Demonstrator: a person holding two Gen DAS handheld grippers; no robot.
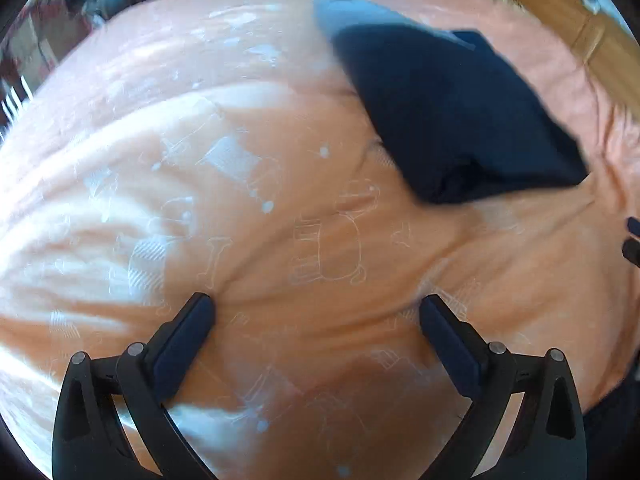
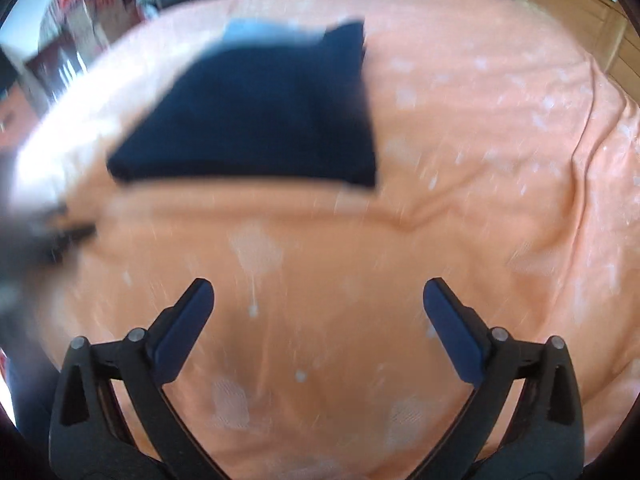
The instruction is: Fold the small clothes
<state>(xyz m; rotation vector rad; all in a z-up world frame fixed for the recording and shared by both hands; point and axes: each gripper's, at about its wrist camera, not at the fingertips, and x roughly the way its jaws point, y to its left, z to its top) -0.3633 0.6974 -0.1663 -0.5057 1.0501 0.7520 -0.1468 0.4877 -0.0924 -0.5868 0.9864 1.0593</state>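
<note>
Left wrist view: orange bedsheet (image 1: pixel 280 240) with a faint white print fills nearly the whole frame, wrinkled, bright glare on the left side. Dark navy garment (image 1: pixel 452 120) lies folded on the sheet in the upper right of the frame, a paler blue strip along its far edge. Left hand-held gripper (image 1: pixel 316 312) at bottom centre, fingers spread wide apart, nothing between them, above bare sheet and well apart from the garment. A dark tip pokes in at the right edge; can't tell what it is.

Right wrist view is motion-blurred: same sheet (image 2: pixel 440 200), garment (image 2: pixel 260 120) in the upper left centre. Right hand-held gripper (image 2: pixel 318 300) at bottom centre, also spread wide and empty, over bare sheet.
</note>
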